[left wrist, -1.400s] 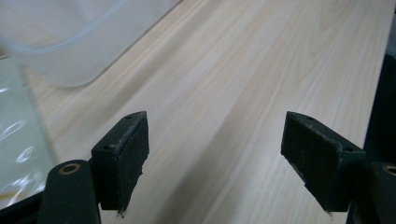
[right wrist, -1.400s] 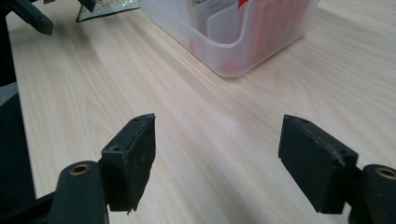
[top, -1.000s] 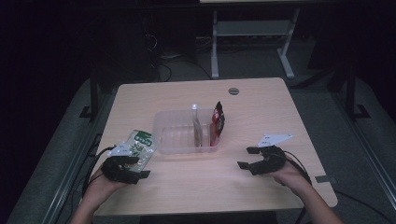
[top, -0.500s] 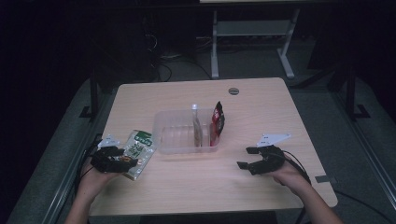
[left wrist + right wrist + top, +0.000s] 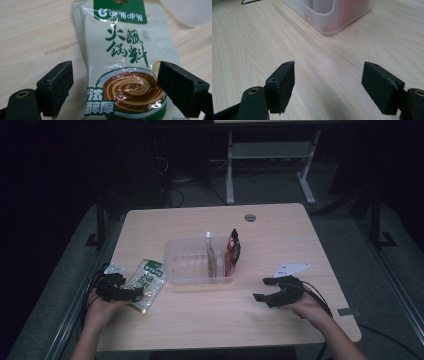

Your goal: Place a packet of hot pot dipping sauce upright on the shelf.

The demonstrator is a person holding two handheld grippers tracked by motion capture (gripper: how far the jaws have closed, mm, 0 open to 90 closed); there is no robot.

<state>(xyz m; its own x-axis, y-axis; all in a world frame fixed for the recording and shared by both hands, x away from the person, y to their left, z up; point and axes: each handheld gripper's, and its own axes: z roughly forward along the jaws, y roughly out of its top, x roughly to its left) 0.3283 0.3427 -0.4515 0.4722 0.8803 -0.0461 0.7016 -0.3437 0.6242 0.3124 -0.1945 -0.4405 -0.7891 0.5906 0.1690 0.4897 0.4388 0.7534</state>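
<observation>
Left gripper (image 5: 131,292) shifted leftward — jaws just opened wider, straddling green sachet (image 5: 125,62).

The sauce packet (image 5: 125,62) is glossy, crinkled plastic film catching glare. The table (image 5: 249,50) looks like pale, matt wood grain, and the container (image 5: 329,15) is frosted translucent plastic.

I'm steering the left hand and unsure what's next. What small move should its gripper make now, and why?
Probably ease forward and down, then close. The left gripper has just been opening; the green sauce packet lies flat between its pads, unpressed, beside the clear bin.
</observation>
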